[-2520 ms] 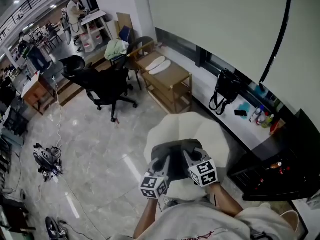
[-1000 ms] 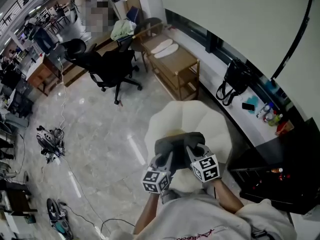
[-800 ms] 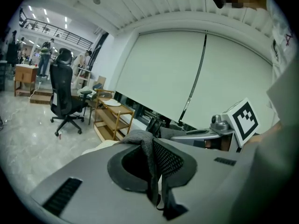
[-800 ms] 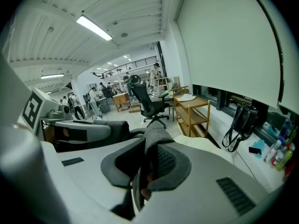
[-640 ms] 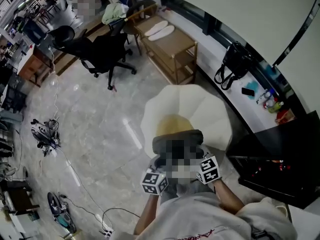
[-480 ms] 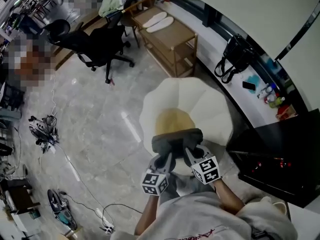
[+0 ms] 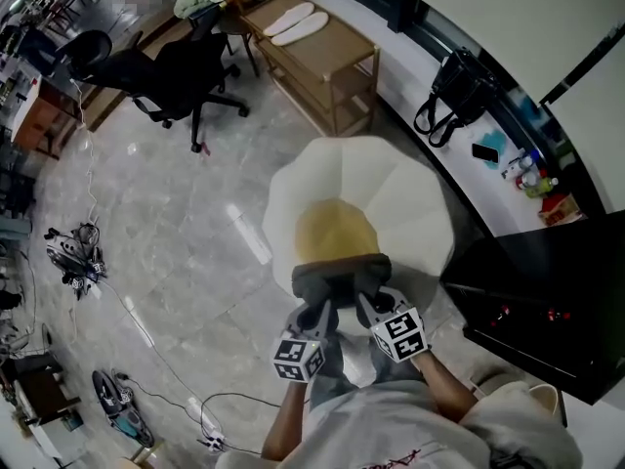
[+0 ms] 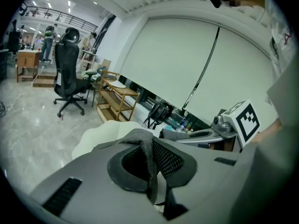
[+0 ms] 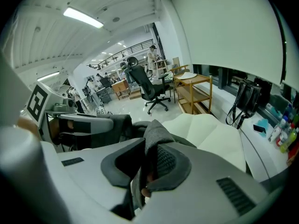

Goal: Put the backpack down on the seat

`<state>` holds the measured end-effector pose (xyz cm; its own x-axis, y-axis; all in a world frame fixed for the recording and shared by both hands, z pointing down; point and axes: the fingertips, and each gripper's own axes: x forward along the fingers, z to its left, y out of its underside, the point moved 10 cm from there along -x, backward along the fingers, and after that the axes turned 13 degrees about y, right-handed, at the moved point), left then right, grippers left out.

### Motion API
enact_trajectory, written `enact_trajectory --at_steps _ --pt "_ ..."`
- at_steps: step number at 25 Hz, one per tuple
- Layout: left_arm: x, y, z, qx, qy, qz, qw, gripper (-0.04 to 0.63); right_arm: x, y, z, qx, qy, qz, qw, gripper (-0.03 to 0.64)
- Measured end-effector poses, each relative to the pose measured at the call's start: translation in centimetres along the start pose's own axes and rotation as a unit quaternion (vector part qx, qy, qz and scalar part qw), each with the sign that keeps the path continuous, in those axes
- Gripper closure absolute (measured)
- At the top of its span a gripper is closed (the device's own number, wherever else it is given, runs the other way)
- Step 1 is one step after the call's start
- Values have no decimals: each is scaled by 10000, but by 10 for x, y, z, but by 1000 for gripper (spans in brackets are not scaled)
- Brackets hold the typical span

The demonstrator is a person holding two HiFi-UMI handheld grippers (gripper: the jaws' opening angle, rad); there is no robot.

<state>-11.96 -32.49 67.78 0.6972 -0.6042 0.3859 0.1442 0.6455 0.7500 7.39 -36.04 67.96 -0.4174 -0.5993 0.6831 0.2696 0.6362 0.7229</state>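
Both grippers hold a grey backpack (image 7: 339, 276) by its top edge, above the near rim of a cream shell-shaped seat (image 7: 400, 198) with a tan cushion (image 7: 335, 233). In the head view my left gripper (image 7: 316, 313) and right gripper (image 7: 370, 307) sit side by side, each shut on the fabric. A fold of grey backpack cloth (image 8: 145, 146) is pinched in my left gripper (image 8: 150, 171), with the cream seat (image 8: 100, 132) beyond it. In the same way my right gripper (image 9: 148, 164) pinches a grey fold (image 9: 156, 132), and the seat (image 9: 212, 134) lies ahead.
A black office chair (image 7: 181, 71) and a wooden shelf cart (image 7: 327, 52) stand further off on the marble floor. A black bag (image 7: 454, 86) rests on the white ledge on the right. A black cabinet (image 7: 547, 311) is close to the seat's right. Cables (image 7: 73, 257) trail at the left.
The seat has slid away from under the backpack in the view, and the tan cushion now shows beyond it. Both grippers keep their hold on the backpack.
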Motion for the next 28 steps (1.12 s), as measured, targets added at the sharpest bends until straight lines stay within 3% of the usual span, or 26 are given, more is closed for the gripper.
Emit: enact_trajectory --at_steps 28 --pt "134 -74 118 296 82 -175 9994 541 144 -73 -95 -104 401 -377 9984 565"
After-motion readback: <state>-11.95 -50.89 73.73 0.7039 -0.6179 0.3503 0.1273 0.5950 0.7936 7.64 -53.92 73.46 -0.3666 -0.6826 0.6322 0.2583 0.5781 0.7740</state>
